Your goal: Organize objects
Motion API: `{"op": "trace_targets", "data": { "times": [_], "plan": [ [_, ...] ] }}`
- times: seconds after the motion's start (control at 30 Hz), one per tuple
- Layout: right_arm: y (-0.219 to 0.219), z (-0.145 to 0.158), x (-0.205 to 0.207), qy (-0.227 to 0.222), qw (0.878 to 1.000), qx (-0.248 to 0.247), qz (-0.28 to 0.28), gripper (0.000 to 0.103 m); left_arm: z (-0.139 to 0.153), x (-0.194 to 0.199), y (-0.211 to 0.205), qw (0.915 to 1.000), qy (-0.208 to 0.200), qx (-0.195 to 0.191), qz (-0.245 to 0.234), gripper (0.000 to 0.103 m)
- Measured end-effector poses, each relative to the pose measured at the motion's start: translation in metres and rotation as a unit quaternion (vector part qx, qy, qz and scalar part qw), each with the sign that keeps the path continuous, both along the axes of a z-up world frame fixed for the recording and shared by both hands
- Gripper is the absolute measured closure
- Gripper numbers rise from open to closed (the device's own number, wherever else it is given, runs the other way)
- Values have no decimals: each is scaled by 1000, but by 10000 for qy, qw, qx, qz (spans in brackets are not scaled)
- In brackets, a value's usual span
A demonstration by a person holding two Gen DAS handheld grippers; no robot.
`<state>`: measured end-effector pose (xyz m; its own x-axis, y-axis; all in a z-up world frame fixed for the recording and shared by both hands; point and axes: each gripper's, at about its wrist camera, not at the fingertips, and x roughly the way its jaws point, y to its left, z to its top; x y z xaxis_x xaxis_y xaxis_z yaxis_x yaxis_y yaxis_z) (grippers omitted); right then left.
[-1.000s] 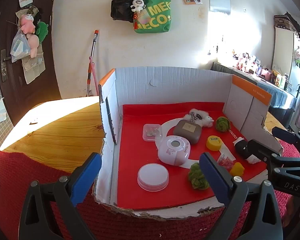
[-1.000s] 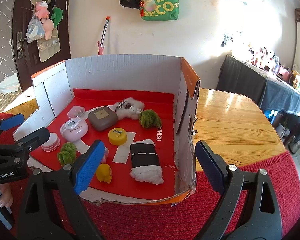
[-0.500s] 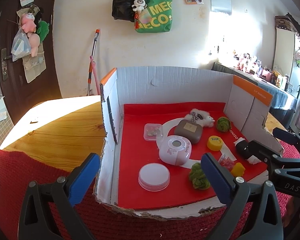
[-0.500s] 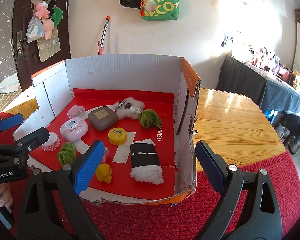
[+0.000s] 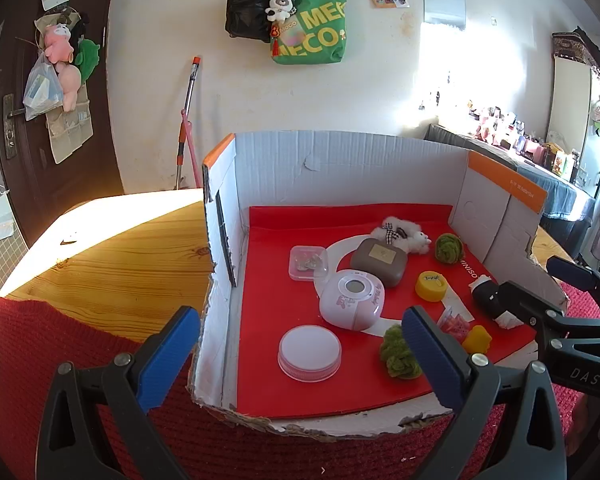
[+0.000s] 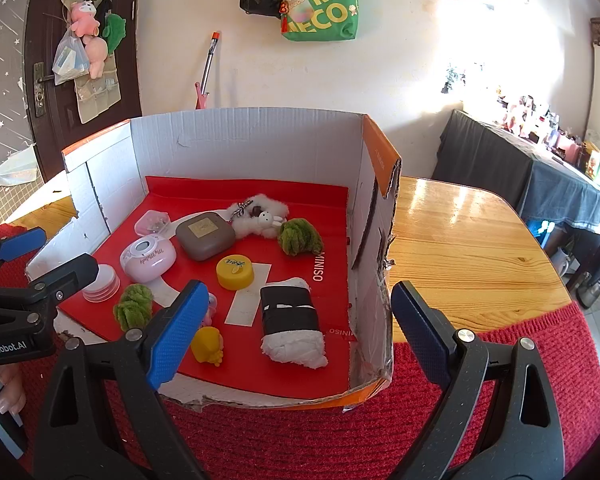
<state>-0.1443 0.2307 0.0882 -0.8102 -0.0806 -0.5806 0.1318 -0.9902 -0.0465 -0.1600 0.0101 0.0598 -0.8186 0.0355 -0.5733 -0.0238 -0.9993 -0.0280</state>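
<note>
1. Your left gripper point(image 5: 300, 352) hangs at the near-left corner of the cardboard box point(image 5: 340, 160), its jaws spread wide and holding nothing. Its left blue pad is outside the left wall and its right pad is over the red floor.
2. Your right gripper point(image 6: 296, 328) is likewise released and empty, straddling the box's right wall point(image 6: 374, 240). One pad is inside the box, the other over the wooden table point(image 6: 460, 232).
3. Only your right view shows the black-and-white roll point(image 6: 292, 320) in full, lying at 6 o'clock on the red floor. In the left view your right gripper's arm covers most of it.
4. Only your left view shows the white round lid point(image 5: 309, 353) whole, at 7 o'clock. In the right view the left gripper's finger partly hides it.
5. The pink round case point(image 5: 352, 298) sits near the centre. The brown case point(image 5: 379, 261) is just beyond it at 12 o'clock and the clear small box point(image 5: 309, 263) at 10 o'clock.
6. The yellow cap point(image 6: 235, 272) lies between the brown case and the roll.
7. One green yarn ball point(image 6: 299, 236) rests at 2 o'clock beside the white plush toy point(image 6: 258, 218), another point(image 5: 398, 354) near the front edge.
8. The yellow duck point(image 6: 208, 344) sits at the front edge, partly behind your right gripper's left pad.
</note>
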Motion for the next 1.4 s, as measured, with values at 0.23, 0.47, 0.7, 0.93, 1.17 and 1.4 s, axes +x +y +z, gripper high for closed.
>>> {"op": "trace_targets", "data": {
  "times": [0.23,0.47,0.7,0.93,1.17,1.4],
  "plan": [
    [0,0,0,3,10000,-2,2,9,0,0,0,10000,-1,0,2,0],
    [1,5,4,-17,10000,-68,38,9,2,6,3,10000,-14,-6,-43,0],
    [1,23,18,124,9999,-31,5,9,9,17,1,10000,-9,44,-36,0],
    [2,32,37,106,9999,-88,20,9,21,32,-2,10000,12,50,-52,0],
    [1,30,61,-95,9999,-97,61,9,20,54,-2,9998,-158,73,-55,0],
    [6,8,74,-518,9982,-289,0,9,-1,70,0,9987,-503,-18,5,0]
  ]
}}
